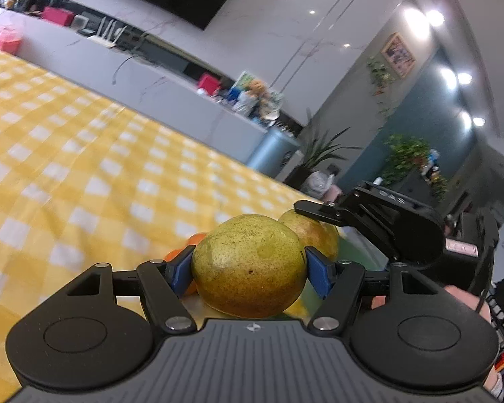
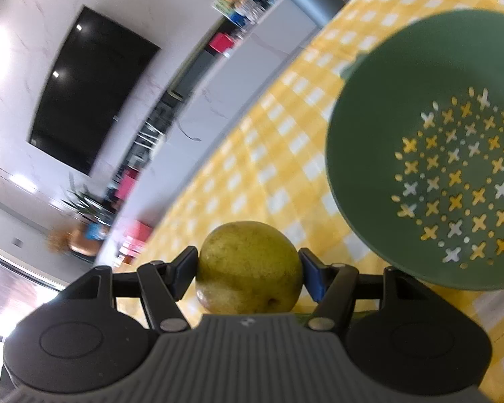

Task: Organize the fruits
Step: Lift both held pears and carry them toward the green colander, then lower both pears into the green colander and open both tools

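Bright indoor light in both views. Ceiling spotlights [image 1: 435, 17] flare upper right in the left view; window glare [image 2: 6, 288] blows out lower left in the right view. Strong fisheye bending at edges. Backgrounds motion-blurred, checkered tablecloth [image 1: 84, 154] smeared.

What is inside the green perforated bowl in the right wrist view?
The round green plastic bowl with cross-shaped holes holds nothing visible; yellow checked cloth shows through its holes. Its right part is cut off by the picture's edge.

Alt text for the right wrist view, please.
The right gripper clamps a round yellow-green pear between its blue-padded fingers, above a yellow-and-white checked tablecloth. An empty green plastic colander with cross-shaped holes sits to the right.
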Tool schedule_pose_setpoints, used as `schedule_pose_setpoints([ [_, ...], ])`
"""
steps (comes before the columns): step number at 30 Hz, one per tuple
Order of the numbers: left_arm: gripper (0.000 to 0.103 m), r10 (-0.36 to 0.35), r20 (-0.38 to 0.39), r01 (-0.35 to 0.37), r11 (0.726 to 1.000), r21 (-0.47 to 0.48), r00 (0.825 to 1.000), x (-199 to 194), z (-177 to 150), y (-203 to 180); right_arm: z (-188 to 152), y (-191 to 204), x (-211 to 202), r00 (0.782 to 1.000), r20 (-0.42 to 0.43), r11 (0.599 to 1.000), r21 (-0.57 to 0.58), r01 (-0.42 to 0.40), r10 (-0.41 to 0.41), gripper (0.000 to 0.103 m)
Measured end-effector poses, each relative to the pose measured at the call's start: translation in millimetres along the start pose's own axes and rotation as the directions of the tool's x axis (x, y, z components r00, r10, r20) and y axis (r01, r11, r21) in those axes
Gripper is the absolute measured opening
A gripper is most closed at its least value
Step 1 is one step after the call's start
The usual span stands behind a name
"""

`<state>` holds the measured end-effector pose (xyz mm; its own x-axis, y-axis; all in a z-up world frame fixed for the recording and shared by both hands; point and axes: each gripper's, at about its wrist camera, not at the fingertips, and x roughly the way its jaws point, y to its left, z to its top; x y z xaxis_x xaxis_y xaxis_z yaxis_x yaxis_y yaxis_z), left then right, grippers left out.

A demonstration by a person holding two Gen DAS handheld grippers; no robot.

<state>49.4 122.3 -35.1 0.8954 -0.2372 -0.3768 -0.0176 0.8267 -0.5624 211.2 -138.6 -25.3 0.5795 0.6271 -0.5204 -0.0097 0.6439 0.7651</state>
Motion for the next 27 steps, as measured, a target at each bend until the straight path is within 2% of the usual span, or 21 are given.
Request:
schedule_pose_setpoints([
  [3, 0.078, -0.033, 0.018, 0.033, 0.999, 0.001, 0.999, 1, 10, -11, 5, 0, -27, 0.996, 0.043, 0.997, 0.012, -0.075, 0.074, 0.062],
  [6, 0.078, -0.058, 0.032, 0.057, 0.998, 0.027, 0.998, 7, 20, -27, 15, -3, -61, 0.985, 0.124, 0.993, -0.004, -0.121, 0.121, 0.062],
  [10, 0.078, -0.103, 0.028, 0.102, 0.993, 0.063, 0.994, 19, 29, -52, 30, -17, -98, 0.968, 0.225, 0.993, -0.018, -0.113, 0.114, 0.062],
  [12, 0.078, -0.134, 0.002, 0.134, 0.989, 0.069, 0.991, 31, 31, -64, 38, -26, -109, 0.959, 0.275, 0.997, -0.021, -0.069, 0.072, 0.062],
  [15, 0.078, -0.17, -0.064, 0.174, 0.982, 0.068, 0.983, 53, 27, -80, 48, -42, -110, 0.954, 0.299, 1.0, -0.007, 0.006, -0.004, 0.062],
  [20, 0.078, -0.178, -0.214, 0.201, 0.976, 0.089, 0.96, 99, 10, -105, 63, -65, -88, 0.958, 0.247, 0.989, 0.034, 0.145, -0.149, 0.062],
  [22, 0.078, -0.167, -0.259, 0.2, 0.974, 0.107, 0.951, 114, 3, -110, 66, -66, -81, 0.953, 0.224, 0.978, 0.018, 0.207, -0.205, 0.062],
  [24, 0.078, -0.131, -0.283, 0.177, 0.974, 0.141, 0.95, 127, -3, -114, 65, -66, -79, 0.934, 0.207, 0.952, -0.03, 0.304, -0.292, 0.062],
  [27, 0.077, -0.107, -0.331, 0.176, 0.966, 0.188, 0.938, 146, -6, -117, 60, -64, -86, 0.884, 0.251, 0.895, -0.111, 0.431, -0.395, 0.062],
])
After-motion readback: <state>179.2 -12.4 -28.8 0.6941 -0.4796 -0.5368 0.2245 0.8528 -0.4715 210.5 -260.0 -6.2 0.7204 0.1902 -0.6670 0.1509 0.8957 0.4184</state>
